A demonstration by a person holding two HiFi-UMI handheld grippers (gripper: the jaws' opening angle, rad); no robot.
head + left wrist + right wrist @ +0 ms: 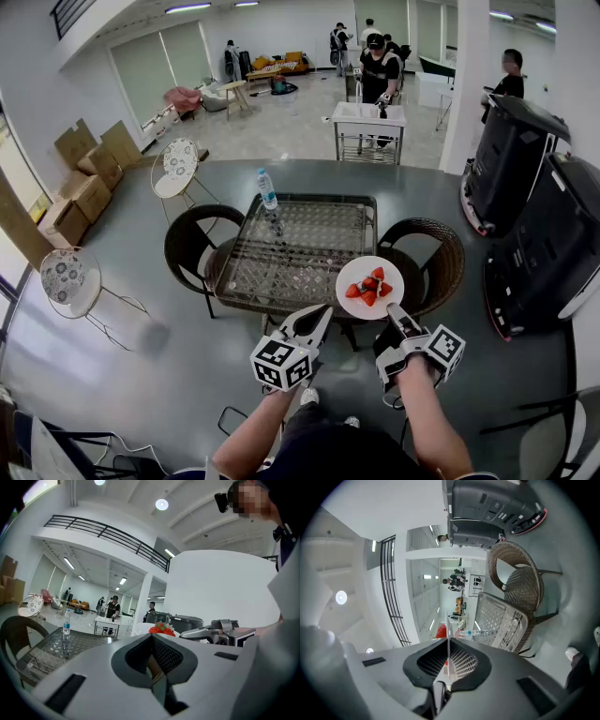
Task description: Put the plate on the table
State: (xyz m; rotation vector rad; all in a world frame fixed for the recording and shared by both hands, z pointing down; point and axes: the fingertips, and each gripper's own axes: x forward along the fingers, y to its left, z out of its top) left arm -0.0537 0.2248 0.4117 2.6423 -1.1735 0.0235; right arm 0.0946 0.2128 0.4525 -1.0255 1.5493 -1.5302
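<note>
A white plate (359, 271) with cut strawberries (369, 287) hangs over the near right corner of the glass-topped wicker table (300, 246). My right gripper (392, 312) is shut on the plate's near rim. In the right gripper view the plate (448, 629) runs edge-on as a thin white line between the jaws of that gripper (448, 656), with the strawberries (440, 631) beyond. My left gripper (322, 315) sits just left of the plate, shut and empty. The left gripper view shows its jaws (151, 641) closed, with the strawberries (161, 629) behind them.
A water bottle (267, 191) stands at the table's far left. Dark wicker chairs (190, 240) (439, 255) flank the table. Two round white chairs (175, 169) (65, 278) stand to the left and large black machines (534, 225) to the right. People stand far behind.
</note>
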